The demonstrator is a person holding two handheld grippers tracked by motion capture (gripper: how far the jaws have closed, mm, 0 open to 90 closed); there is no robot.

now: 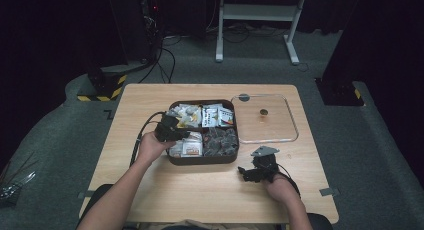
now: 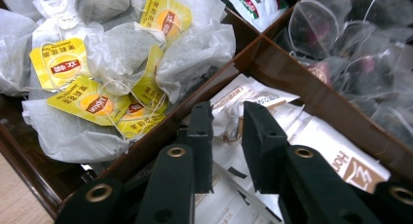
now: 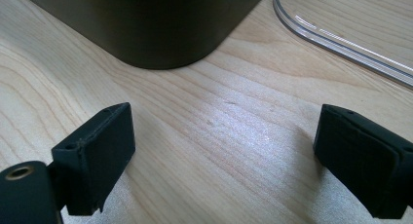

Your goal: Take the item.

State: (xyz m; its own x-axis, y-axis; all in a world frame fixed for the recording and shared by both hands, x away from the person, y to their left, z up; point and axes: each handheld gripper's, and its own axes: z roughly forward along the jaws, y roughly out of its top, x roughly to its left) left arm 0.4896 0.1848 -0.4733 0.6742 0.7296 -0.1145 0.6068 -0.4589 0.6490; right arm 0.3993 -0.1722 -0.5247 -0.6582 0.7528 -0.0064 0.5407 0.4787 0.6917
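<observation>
**White sachets lying in the tray's near-left compartment**

White paper sachets (image 2: 272, 121) with brown print are lying flat and overlapping in the brown divided tray (image 2: 311, 95), sitting lower centre of the left gripper view, one edge standing up slightly.

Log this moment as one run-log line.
left gripper: jaws nearly shut around white sachet in box | right gripper: open, empty, over table

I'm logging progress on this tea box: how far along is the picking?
Done: the clear lid lies off beside the box. In hand: the left gripper is down in the white-sachet compartment, jaws narrowed around a sachet; firm grip unclear. Left: lifting it out. The right gripper rests open on the table.
</observation>
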